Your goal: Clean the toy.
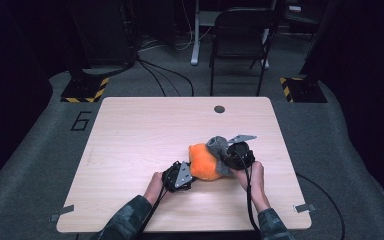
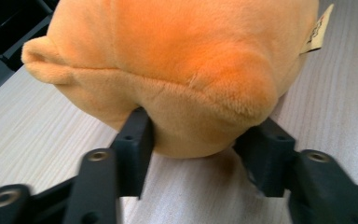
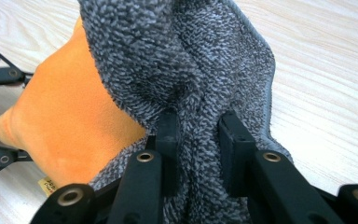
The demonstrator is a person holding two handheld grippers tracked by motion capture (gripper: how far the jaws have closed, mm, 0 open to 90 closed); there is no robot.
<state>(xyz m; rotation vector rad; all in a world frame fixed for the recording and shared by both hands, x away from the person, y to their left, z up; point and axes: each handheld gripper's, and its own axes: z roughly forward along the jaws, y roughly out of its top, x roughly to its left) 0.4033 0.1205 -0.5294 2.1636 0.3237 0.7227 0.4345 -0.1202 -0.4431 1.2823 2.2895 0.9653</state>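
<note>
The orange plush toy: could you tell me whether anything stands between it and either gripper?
Nothing visible does. The left gripper has its jaws pressed into the orange plush toy directly. The right gripper is clamped on the grey cloth, which drapes over the toy's far side, so it grips cloth rather than plush.

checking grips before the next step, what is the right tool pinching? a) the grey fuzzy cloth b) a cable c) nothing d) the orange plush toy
a: in the right gripper view the right tool has a fold of the grey cloth squeezed between its jaws.
</note>
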